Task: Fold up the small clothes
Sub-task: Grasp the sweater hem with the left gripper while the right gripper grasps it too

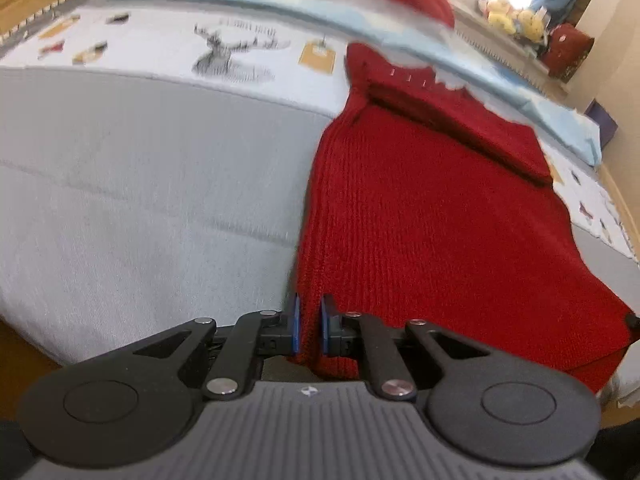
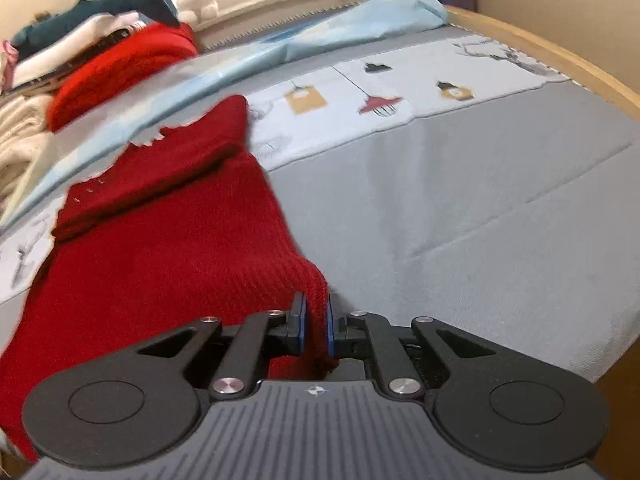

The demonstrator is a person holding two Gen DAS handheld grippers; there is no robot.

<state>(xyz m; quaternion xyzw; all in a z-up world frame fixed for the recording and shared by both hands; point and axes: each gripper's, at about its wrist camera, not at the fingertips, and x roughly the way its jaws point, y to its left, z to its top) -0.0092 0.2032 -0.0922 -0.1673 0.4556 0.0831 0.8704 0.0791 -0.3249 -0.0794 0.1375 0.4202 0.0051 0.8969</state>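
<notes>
A dark red knitted garment [image 1: 420, 216] lies spread on the grey bed cover [image 1: 140, 184], one sleeve folded across its far part. My left gripper [image 1: 309, 320] is shut on the garment's near left corner. In the right wrist view the same garment [image 2: 168, 248] lies to the left, and my right gripper [image 2: 316, 324] is shut on its near right corner, which stands up between the blue pads. Both held corners are lifted slightly off the bed.
A light blue sheet [image 2: 320, 36] lies across the far side of the bed. A brighter red knit [image 2: 124, 68] and pale folded clothes [image 2: 20, 132] are piled beyond it. A plush shark [image 2: 100, 8] and toys sit by the window. The wooden bed frame [image 2: 560, 60] runs along the right.
</notes>
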